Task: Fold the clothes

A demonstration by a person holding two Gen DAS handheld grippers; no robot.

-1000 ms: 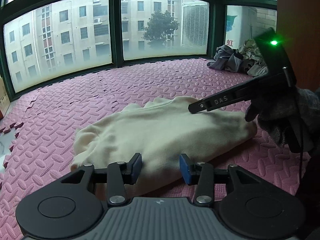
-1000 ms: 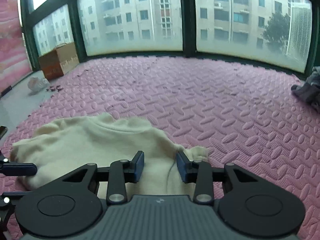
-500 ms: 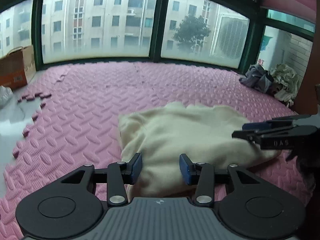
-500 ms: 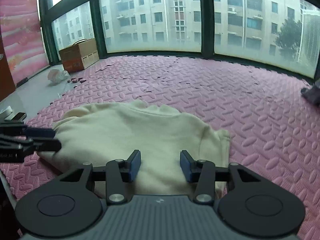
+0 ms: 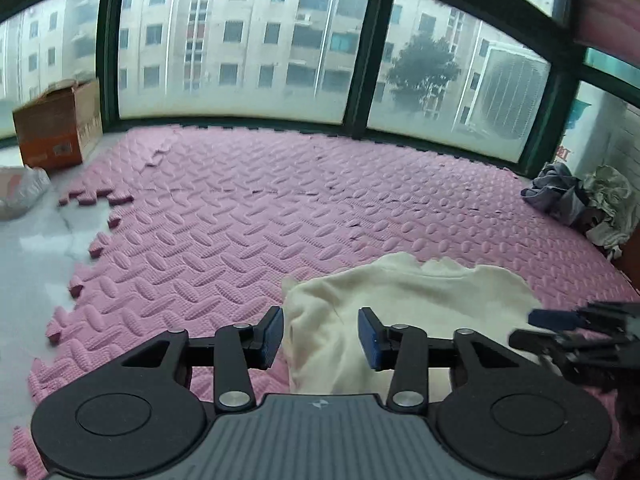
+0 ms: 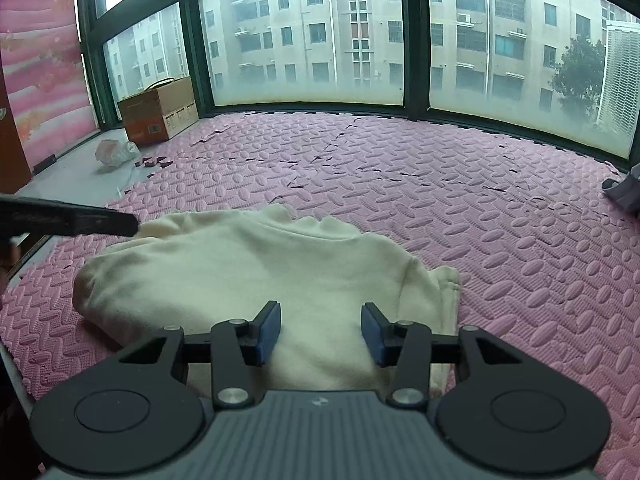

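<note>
A cream garment (image 5: pixel 404 308) lies bunched in a rough fold on the pink foam mat (image 5: pixel 248 216). My left gripper (image 5: pixel 320 330) hovers over its left edge, jaws apart, pads touching nothing. In the left wrist view, the right gripper (image 5: pixel 560 328) shows blurred at the far right, near the garment's right side. In the right wrist view the same garment (image 6: pixel 256 272) spreads wide below my right gripper (image 6: pixel 320 330), which is open above the near hem and grips no cloth. The left gripper's finger (image 6: pixel 80 222) pokes in from the left there, by the garment's far-left corner.
A cardboard box (image 5: pixel 56 128) and a crumpled plastic bag (image 5: pixel 20 196) sit on bare grey floor (image 5: pixel 32 272) left of the mat. A heap of other clothes (image 5: pixel 584 200) lies at the right wall. Dark-framed windows (image 5: pixel 360 60) close off the back.
The left gripper has swung left and rolled, so the garment now sits lower right in its view. The right gripper's jaws have widened and it has drawn back slightly from the cloth.
</note>
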